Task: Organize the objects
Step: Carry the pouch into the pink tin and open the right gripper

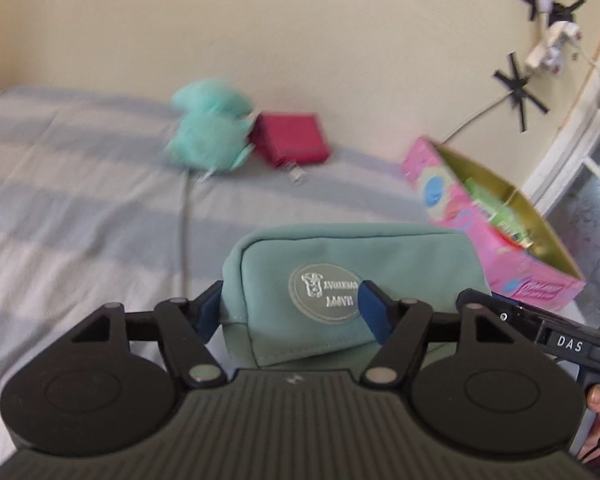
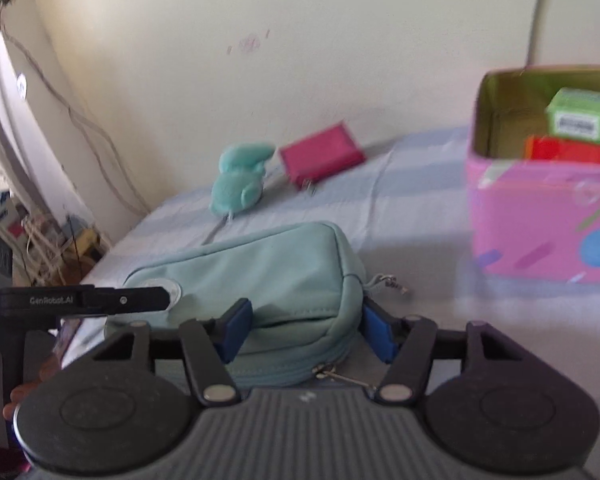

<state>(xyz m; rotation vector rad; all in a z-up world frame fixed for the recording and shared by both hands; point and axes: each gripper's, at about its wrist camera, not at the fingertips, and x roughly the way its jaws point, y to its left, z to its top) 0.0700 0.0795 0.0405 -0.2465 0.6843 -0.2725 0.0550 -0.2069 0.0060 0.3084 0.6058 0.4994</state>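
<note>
While I look through the left wrist camera, my left gripper point(image 1: 296, 306) has its fingers point(image 1: 374, 312) half closed on the teal pouch point(image 1: 340, 264), which lies on the striped bed point(image 1: 80, 200) beside the pink box point(image 1: 496, 240). Through the right wrist camera, my right gripper point(image 2: 306, 330) clamps the pouch's zipper end between blue fingers point(image 2: 234, 330). A teal plush point(image 2: 240, 184) and magenta wallet point(image 2: 320, 156) sit by the wall.

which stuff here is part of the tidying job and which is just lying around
In the job:
teal pouch, gripped by both the left gripper and right gripper
pink box, already holding small cartons
teal plush toy
magenta wallet

Just lying about:
cables along the wall
striped bedsheet
</note>
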